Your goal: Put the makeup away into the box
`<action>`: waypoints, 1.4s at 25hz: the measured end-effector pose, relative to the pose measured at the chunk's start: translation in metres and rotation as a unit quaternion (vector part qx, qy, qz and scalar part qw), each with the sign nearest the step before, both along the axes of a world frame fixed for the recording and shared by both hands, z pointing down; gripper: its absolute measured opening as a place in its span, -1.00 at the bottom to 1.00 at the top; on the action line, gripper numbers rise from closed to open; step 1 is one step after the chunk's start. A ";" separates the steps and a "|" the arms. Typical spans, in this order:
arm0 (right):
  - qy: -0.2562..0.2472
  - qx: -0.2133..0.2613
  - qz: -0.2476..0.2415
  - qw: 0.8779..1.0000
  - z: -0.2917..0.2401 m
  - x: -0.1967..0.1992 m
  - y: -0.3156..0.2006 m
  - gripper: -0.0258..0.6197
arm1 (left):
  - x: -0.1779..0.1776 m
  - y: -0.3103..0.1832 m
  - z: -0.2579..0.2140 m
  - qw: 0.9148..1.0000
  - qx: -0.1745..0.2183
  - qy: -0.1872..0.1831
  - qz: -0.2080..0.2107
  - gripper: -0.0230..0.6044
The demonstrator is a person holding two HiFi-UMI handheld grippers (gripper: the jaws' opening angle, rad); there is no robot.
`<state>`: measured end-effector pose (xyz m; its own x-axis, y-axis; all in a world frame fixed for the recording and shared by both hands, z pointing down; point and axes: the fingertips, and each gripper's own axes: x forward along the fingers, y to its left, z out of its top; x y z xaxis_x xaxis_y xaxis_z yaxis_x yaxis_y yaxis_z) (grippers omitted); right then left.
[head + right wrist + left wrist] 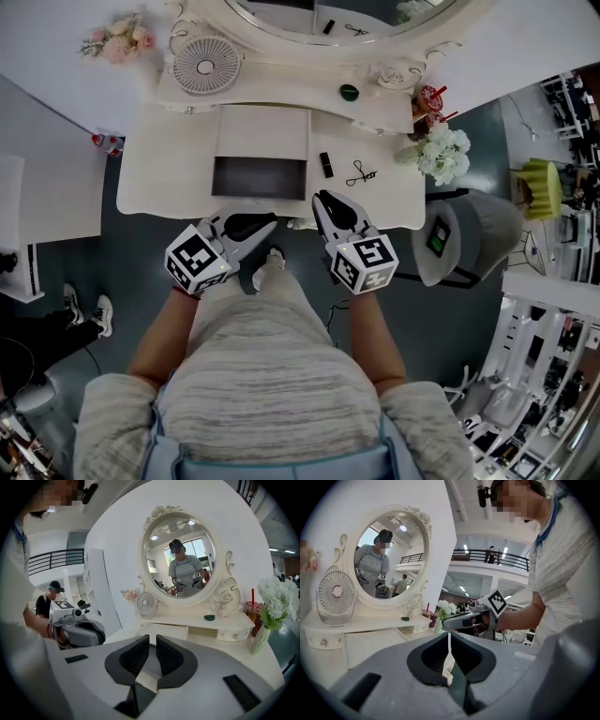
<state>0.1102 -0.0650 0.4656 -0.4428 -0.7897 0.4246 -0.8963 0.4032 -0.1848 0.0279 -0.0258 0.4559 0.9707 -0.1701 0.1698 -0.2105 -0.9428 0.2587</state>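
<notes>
On the white dressing table stands an open box with a dark inside; in the right gripper view the box lies straight ahead of the jaws. To its right lie a black lipstick tube and a black eyelash curler. A small green item sits on the raised shelf below the mirror. My left gripper hovers at the table's front edge, jaws together and empty. My right gripper hangs just short of the lipstick, also shut with nothing in it.
A white desk fan and pink flowers stand at the back left. A red cup and a vase of white flowers fill the right end. A grey stool stands right of the table.
</notes>
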 end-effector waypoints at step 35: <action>0.082 -0.087 0.043 0.992 0.104 0.068 -0.046 -0.56 | 0.009 -0.003 0.016 1.000 -0.012 -0.026 0.012 -0.88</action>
<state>0.1782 -0.1105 0.5694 -0.2912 -0.7303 0.6179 -0.9496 0.2989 -0.0942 0.0371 -0.0292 0.4718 0.9644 -0.1425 0.2229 -0.2016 -0.9414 0.2704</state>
